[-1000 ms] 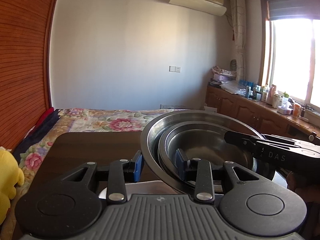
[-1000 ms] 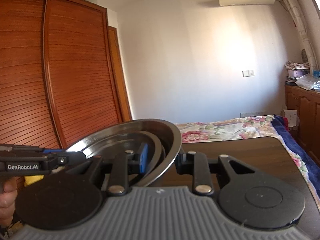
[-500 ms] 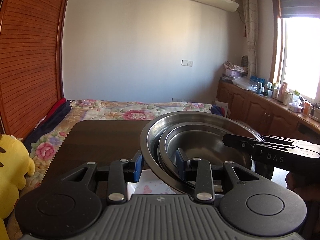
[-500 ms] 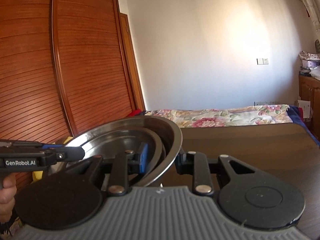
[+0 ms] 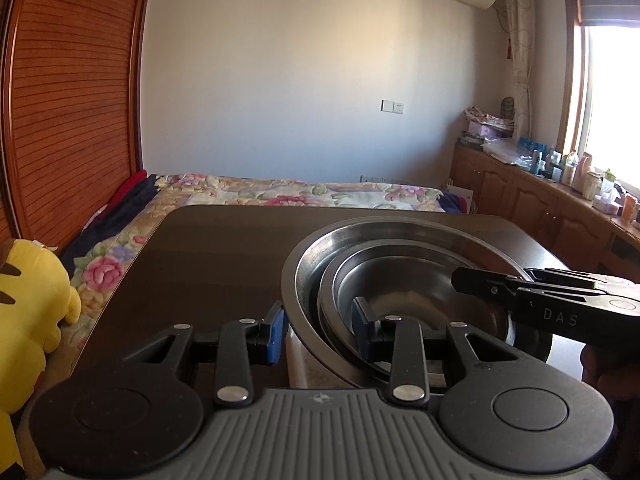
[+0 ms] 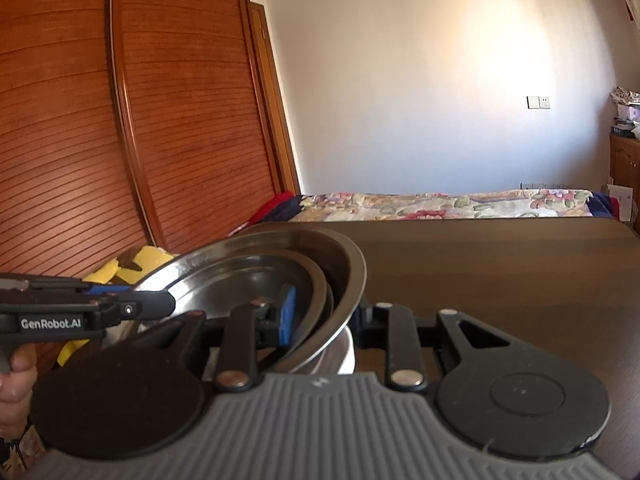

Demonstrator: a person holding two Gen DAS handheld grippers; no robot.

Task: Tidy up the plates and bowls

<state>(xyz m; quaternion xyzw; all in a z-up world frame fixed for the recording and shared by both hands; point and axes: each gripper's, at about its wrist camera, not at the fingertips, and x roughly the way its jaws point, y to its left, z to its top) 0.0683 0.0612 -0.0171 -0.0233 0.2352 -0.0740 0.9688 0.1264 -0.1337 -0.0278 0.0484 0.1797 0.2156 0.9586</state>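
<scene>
Between the blue-padded fingers of the left gripper (image 5: 318, 330) sat the near rim of a stack of steel bowls (image 5: 400, 280), one finger outside the big outer bowl and the other inside the nest, clamped on the metal. Across the stack, the right gripper (image 6: 324, 316) held the opposite rim the same way, its blue pad (image 6: 287, 314) pressed against the inner wall and its other finger behind the outer one. Each gripper showed in the other's view as a black bar reaching onto the rim, with a hand (image 6: 14, 376) partly visible behind the left one. The stack was tilted between the two, above the near part of a dark brown table (image 5: 208, 256). A pale dish (image 6: 344, 354) showed just beneath the stack's lower edge; whether they touched could not be told. Beyond the table lay a bed with a flowered cover (image 5: 280, 192), a yellow plush toy (image 5: 28, 300) at its left side, a slatted wooden wardrobe (image 6: 140, 120), and cabinets (image 5: 540, 208) under a bright window.
</scene>
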